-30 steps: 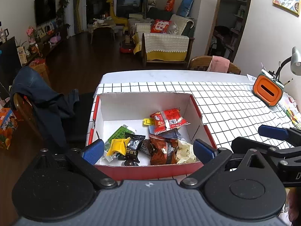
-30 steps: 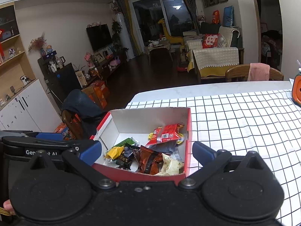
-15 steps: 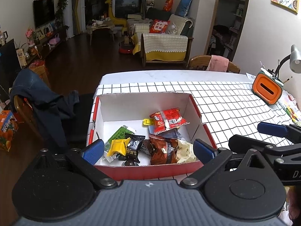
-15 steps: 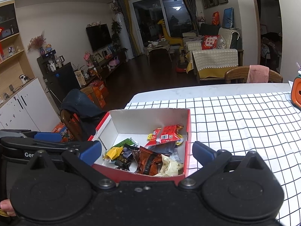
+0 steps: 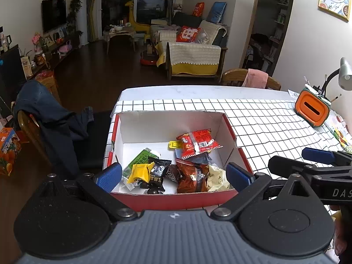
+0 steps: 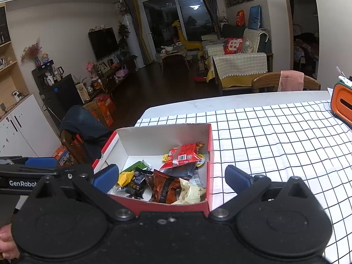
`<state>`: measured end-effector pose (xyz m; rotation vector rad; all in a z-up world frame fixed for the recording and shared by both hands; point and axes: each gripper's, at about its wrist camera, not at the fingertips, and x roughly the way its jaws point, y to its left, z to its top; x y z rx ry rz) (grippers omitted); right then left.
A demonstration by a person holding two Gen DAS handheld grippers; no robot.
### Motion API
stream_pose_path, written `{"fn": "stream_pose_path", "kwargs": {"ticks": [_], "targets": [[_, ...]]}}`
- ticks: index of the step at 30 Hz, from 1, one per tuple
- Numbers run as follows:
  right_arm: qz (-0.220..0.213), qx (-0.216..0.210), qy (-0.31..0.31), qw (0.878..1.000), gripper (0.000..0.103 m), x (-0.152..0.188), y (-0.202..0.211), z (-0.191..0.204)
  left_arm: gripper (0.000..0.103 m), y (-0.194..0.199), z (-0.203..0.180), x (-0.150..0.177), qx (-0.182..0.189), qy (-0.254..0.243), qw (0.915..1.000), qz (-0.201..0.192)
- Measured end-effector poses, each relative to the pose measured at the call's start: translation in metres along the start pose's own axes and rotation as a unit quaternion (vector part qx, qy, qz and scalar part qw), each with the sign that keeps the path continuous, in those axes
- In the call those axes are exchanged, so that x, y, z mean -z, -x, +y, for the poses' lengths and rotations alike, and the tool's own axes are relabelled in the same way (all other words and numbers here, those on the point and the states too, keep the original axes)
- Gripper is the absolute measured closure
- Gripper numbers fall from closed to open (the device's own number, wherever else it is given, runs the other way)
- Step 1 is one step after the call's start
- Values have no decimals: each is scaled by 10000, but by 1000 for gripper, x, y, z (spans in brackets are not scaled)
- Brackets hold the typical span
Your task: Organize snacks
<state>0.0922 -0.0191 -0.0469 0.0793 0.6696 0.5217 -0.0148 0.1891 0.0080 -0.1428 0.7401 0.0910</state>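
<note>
Holding about eight snacks (image 5: pixel 195 145), one box (image 5: pixel 171 200) sits.

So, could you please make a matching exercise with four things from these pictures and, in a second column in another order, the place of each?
Things:
1. red snack packet
2. yellow candy
3. orange holder
4. pink cloth

Places:
A. over a chair back beyond the table
B. on the checked cloth, outside the box
C. on top of the pile, toward the box's far wall
D. near the box's front left corner

Pairs: 1-C, 2-D, 3-B, 4-A
</note>
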Motion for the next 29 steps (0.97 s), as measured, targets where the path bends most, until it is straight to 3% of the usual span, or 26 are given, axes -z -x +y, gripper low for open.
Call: {"fn": "stream_pose_path", "kwargs": {"ticks": [29], "targets": [[11, -37, -47, 10000, 0, 3, 5, 0, 2, 5, -6, 7, 122, 1, 9999, 45]]}}
